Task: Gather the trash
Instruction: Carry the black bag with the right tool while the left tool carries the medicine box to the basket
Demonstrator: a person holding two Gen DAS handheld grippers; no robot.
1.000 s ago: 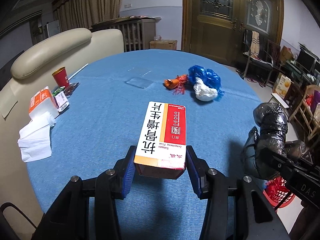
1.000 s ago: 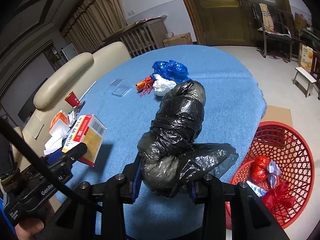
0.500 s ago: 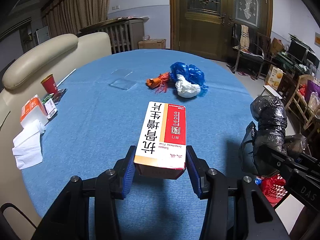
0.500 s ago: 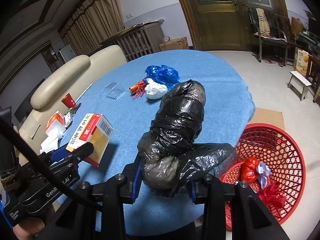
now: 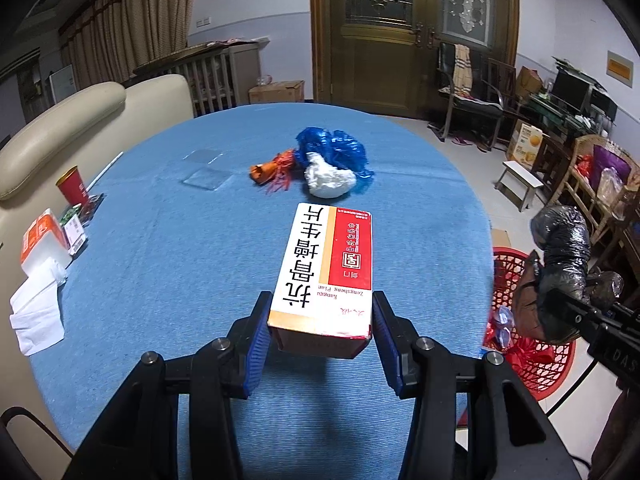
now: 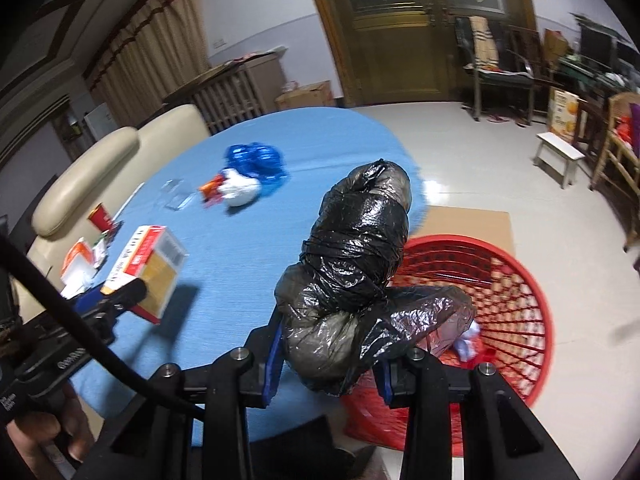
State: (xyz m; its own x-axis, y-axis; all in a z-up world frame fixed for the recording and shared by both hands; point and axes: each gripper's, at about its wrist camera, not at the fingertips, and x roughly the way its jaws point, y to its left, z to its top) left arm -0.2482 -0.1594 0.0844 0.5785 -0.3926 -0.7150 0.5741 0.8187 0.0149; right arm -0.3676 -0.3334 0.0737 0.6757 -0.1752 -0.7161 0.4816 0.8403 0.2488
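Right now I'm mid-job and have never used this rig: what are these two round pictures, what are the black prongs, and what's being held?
There is no robot arm: a person holds a two-finger gripper in each hand, and each carries a fisheye camera looking along its fingers. One picture comes from each.

The left gripper is shut on a red and white box. The right gripper is shut on a black plastic bag bundle, held over the edge of the blue table, above a red basket on the floor that already holds some scraps.

On the table lie a blue bag, a white wad, an orange wrapper, a red cup and tissues.
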